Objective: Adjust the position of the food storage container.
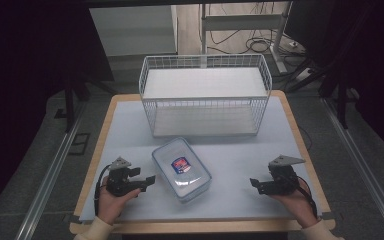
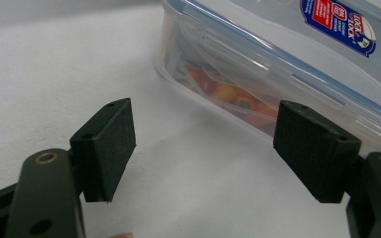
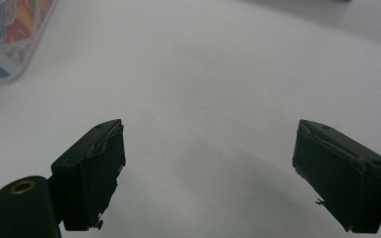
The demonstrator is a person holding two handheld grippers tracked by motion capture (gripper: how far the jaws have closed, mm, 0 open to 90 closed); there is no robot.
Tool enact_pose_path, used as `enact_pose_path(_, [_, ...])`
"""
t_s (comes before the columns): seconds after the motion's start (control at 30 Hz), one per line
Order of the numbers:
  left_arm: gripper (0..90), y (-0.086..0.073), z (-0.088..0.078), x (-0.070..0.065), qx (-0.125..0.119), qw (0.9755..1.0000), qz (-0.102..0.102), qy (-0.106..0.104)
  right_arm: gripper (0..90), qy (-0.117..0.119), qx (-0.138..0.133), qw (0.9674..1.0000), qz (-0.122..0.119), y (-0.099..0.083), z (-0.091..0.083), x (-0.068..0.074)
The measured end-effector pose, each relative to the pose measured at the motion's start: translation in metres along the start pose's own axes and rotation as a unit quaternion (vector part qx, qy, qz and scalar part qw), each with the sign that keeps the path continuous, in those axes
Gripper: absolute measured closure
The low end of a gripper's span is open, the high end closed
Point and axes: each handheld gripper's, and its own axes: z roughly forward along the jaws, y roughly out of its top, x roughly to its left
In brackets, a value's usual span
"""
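Observation:
A clear plastic food container with a blue-edged lid and a red and blue label lies on the white table mat, in front of a white wire basket. Something orange shows through the container's wall in the left gripper view. My left gripper rests on the mat just left of the container, open, nothing between its pads. At the right of the table my right gripper points toward the container from some way off, open and empty over bare mat. A corner of the container shows at that view's top left.
The white mat covers a wooden table with its edge showing around it. The wire basket stands at the back centre. Dark stands, cables and a metal frame lie beyond the table.

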Motion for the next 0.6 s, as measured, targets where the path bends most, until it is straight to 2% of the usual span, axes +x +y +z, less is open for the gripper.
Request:
enact_pose_path(0.13, [23.9,0.000,-0.001,0.000,0.000,1.0000,-0.004,0.000,13.0,-0.001,0.000,1.0000,0.002,0.000,-0.001,-0.001])
enact_pose_path(0.37, [24.0,-0.003,-0.007,-0.007,-0.001,0.9998,0.017,-0.005,13.0,0.001,-0.010,0.9999,0.007,0.000,-0.006,0.001])
enact_pose_path(0.5, [24.6,-0.005,-0.009,-0.008,-0.001,0.9998,0.019,-0.009,13.1,0.003,-0.009,0.9999,0.008,0.000,-0.005,0.000])
enact_pose_path(0.57, [25.9,-0.006,-0.011,-0.009,-0.001,0.9997,0.021,-0.013,13.2,0.004,-0.009,0.9999,0.010,-0.001,-0.005,0.000])
enact_pose_path(0.6, [30.8,-0.007,-0.012,-0.010,-0.003,0.9994,0.028,-0.020,13.2,0.010,-0.012,0.9998,0.015,-0.001,-0.005,0.000])
